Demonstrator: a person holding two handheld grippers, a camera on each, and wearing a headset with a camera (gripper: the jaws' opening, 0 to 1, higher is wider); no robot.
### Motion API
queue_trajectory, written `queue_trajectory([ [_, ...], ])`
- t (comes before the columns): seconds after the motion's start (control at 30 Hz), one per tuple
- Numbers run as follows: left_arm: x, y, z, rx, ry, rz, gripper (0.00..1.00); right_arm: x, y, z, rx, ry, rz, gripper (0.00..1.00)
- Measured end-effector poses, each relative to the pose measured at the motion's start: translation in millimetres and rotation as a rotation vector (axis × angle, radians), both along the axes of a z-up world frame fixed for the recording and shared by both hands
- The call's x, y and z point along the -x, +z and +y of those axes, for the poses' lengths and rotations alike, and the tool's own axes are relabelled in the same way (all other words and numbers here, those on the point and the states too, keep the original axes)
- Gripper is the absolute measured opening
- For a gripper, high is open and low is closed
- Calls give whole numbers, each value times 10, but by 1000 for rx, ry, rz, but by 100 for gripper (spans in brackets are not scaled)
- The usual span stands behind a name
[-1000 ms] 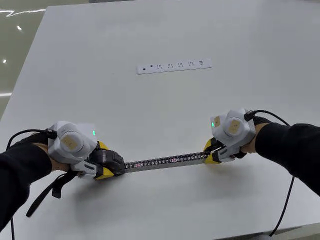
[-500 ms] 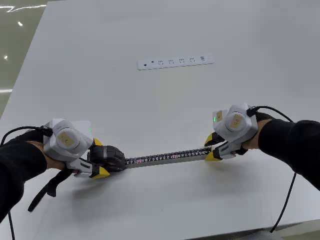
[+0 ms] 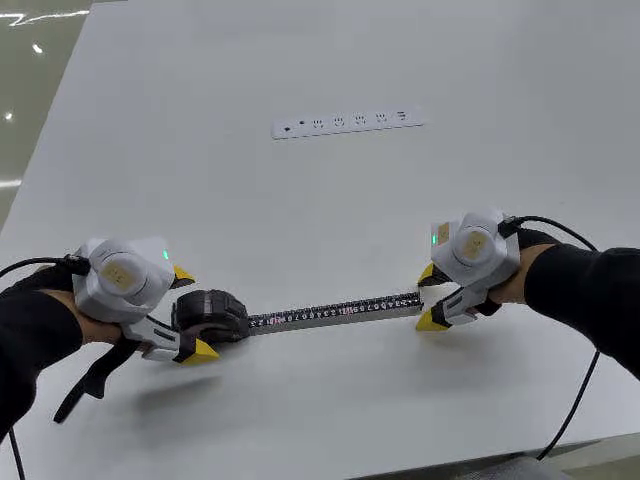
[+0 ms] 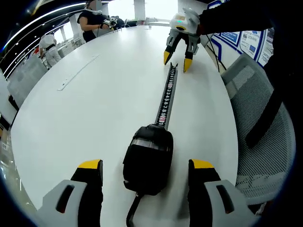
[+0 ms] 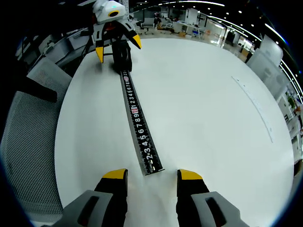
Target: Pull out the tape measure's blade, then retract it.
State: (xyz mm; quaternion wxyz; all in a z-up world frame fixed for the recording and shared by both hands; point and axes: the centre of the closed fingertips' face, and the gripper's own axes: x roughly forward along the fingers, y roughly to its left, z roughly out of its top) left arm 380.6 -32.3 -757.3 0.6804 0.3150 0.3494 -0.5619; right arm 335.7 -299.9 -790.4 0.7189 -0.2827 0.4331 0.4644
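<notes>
Head view, black tape measure case [image 3: 212, 310] on white surface [image 3: 300, 220], blade [image 3: 335, 312] lying extended, left tongs [image 3: 193, 312] released astride the case, right tongs [image 3: 428, 297] released at the blade tip.

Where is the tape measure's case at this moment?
In the head view, the case lies near-left on the table, between the jaws of the open left gripper, with the blade running right toward the right gripper.

Numerals on the blade [image 3: 335, 312] are too small to read in the head view, and the strap [image 4: 132, 212] seems cut off in the left gripper view.
</notes>
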Motion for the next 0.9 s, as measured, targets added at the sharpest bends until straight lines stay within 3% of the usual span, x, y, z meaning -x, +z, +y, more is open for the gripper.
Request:
queue_trajectory([
  [0.27,-48,42,9,33,68,0,81,2,59,21,-29,-47,-4,48],
  [0.33,-74,54,8,42,86,-15,86,-8,93,26,-40,-58,-11,49],
  [0.57,-79,92,17,76,157,13,98,-50,164,14,-82,-108,-29,53],
  [0.73,-69,134,6,114,199,33,99,-16,197,-3,-101,-141,-24,58],
  [0.9,-80,159,25,145,244,32,99,-16,299,-31,-143,-198,-48,67],
])
